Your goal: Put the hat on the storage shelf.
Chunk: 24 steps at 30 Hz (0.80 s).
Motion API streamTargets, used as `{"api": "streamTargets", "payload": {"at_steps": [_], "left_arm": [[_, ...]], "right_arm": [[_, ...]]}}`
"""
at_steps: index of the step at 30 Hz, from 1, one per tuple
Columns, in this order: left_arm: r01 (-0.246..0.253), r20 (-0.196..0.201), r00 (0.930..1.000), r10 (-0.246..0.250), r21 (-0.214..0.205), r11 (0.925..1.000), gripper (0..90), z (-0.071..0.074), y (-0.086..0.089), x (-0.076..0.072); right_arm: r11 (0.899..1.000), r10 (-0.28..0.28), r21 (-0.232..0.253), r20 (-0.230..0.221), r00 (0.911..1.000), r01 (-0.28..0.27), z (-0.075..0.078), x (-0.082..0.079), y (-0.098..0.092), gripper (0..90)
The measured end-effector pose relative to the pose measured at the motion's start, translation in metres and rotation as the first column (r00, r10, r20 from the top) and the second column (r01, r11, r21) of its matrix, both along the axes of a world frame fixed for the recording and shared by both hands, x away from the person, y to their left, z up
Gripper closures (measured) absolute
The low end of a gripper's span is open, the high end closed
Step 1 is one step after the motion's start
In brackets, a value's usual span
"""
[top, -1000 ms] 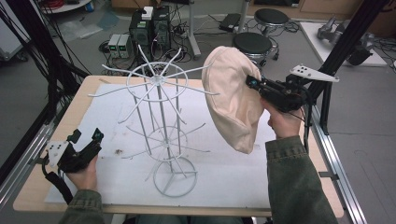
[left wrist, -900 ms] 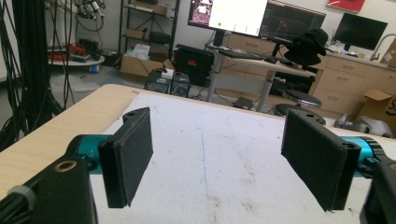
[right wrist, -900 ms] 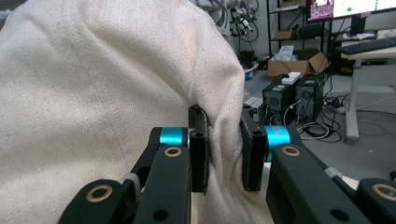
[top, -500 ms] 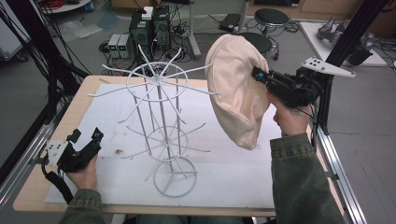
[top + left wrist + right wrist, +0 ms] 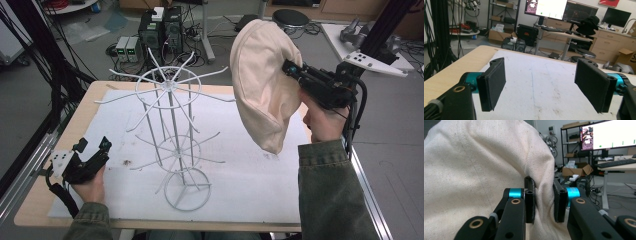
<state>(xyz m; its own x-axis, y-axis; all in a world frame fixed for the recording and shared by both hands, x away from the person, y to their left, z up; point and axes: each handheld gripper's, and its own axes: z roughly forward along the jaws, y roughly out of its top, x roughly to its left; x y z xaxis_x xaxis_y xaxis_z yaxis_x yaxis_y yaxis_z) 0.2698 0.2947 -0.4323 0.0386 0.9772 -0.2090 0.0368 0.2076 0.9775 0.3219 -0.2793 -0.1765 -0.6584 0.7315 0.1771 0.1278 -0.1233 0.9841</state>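
Over at the desk's left edge, near its front corner, the left gripper lies low in the person's left hand, resting on the white mat. In the left gripper view its jaws stand wide apart with nothing between them, just bare mat beyond the left gripper.

Moving to the middle, a white wire rack stands upright on the mat, round base toward the front edge, thin arms fanning out from its top ring and from a lower ring. Nothing hangs on it.

On the right, the cream cloth hat is up in the air, above the desk's right side, just off the tips of the rack's upper arms. The right gripper is clamped on its fabric, held up by the right hand. The right gripper view confirms it: the right gripper has a fold of hat pinched tight between both jaws.
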Motion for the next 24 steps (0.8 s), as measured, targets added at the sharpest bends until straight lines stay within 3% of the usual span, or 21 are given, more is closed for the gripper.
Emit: {"api": "streamTargets", "payload": {"at_steps": [15, 24], "left_arm": [[0.006, 0.002, 1.0, -0.006, -0.002, 1.0, 25.0, 0.0, -0.001, 0.001], [0.009, 0.002, 1.0, -0.009, -0.003, 1.0, 25.0, 0.0, -0.001, 0.002]], "right_arm": [[1.0, 0.002, 0.008, 0.08, 0.9968, -0.003, 0.037, -0.014, 0.018, 76.7], [1.0, 0.011, 0.014, 0.098, 0.9951, -0.012, 0.05, -0.006, 0.038, 76.6]]}}
